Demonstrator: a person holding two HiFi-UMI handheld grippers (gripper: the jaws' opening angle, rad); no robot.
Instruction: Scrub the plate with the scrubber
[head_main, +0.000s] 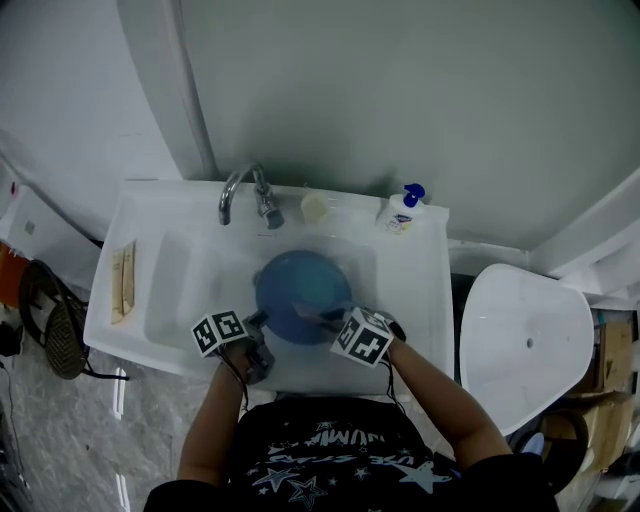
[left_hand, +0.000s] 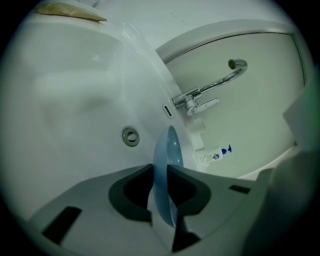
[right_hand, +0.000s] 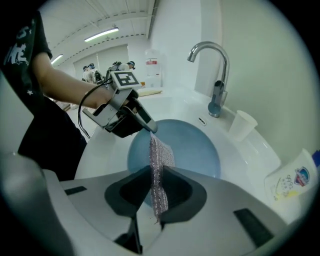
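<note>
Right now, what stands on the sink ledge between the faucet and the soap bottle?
A pale cup stands there alone, clearest in the head view.

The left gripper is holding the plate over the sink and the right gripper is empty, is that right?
Not quite. The right gripper isn't empty: it is shut on the scrubber, as the right gripper view shows. The left gripper does hold the plate over the sink.

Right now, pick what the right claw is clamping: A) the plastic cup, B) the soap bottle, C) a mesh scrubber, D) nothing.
C: in the right gripper view the right claw is pinched shut on the scrubber, just above the blue plate.
</note>
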